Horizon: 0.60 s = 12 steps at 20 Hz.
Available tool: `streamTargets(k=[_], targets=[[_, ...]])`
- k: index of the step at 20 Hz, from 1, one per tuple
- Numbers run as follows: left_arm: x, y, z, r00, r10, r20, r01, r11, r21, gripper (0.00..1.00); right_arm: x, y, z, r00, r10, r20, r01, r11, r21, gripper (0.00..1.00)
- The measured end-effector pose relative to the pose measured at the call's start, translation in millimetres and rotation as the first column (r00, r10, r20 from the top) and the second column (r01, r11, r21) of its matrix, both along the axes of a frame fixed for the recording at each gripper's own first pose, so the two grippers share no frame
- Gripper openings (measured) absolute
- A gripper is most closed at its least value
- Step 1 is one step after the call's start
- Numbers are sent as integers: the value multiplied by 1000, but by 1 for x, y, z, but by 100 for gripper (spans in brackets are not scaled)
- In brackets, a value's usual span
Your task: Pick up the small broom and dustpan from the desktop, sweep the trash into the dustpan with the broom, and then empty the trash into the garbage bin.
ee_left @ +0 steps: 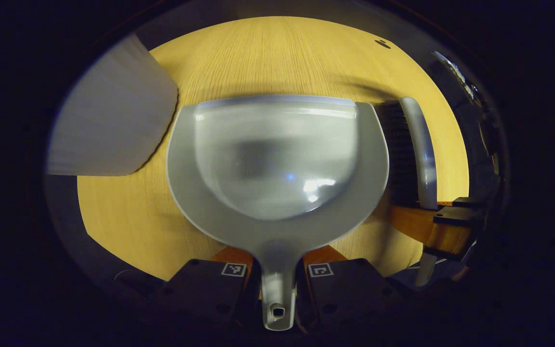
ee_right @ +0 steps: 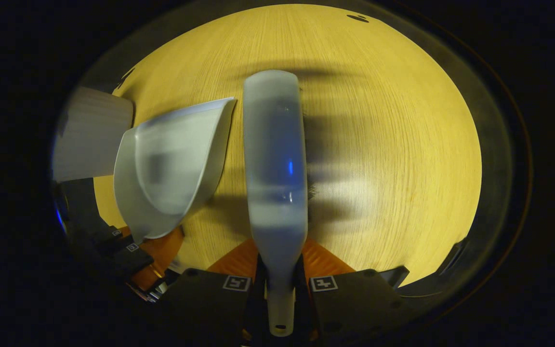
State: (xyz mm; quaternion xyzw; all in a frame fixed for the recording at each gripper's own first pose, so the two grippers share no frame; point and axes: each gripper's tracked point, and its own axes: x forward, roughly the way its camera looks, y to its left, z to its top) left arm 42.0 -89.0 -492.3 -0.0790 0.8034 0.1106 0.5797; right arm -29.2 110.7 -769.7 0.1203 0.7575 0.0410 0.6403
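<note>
My left gripper (ee_left: pixel 277 284) is shut on the handle of the grey dustpan (ee_left: pixel 277 159), whose scoop stretches forward over the wooden desktop (ee_left: pixel 277 58) and looks empty. To its right the small broom (ee_left: pixel 419 149) stands with dark bristles facing the pan, held by the other gripper (ee_left: pixel 451 226). In the right gripper view my right gripper (ee_right: pixel 280 284) is shut on the grey broom handle (ee_right: pixel 275 159), bristles (ee_right: pixel 312 190) just showing on its right side. The dustpan (ee_right: pixel 171 168) lies to the left of the broom there, held by the left gripper (ee_right: pixel 138 255).
A grey bin or container (ee_left: pixel 113 120) stands at the left of the dustpan, also seen as a pale grey shape (ee_right: pixel 89 140) in the right gripper view. A small dark mark (ee_left: pixel 382 43) lies far back on the desktop (ee_right: pixel 393 120). Open wood stretches right of the broom.
</note>
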Motion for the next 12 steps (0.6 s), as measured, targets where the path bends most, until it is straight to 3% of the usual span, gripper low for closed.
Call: streamTargets(k=[3,5,6,8,10,11,12], targets=[[0,-7,0,1000,-31,-3,31,999,-22,67,0,3,4,1000,2,0,-2,1000,10,31],[-4,-12,1,1000,-31,-1,31,999,-20,78,-2,3,7,1000,8,3,-8,1000,19,41],[-4,-13,3,1000,-26,5,27,1000,-16,82,-1,2,6,1000,10,12,-11,1000,12,57],[-7,-11,7,999,-30,13,30,1000,-8,82,-2,-1,7,1000,5,22,-5,1000,0,90],[-10,-9,13,998,-54,13,54,998,9,82,-2,-3,11,999,-8,35,7,1000,10,87],[-9,-8,17,997,-70,31,70,997,23,82,-1,-4,14,999,-14,45,13,1000,17,95],[-8,-7,20,996,-80,49,78,996,38,82,0,-4,20,998,-19,55,18,1000,24,93]])
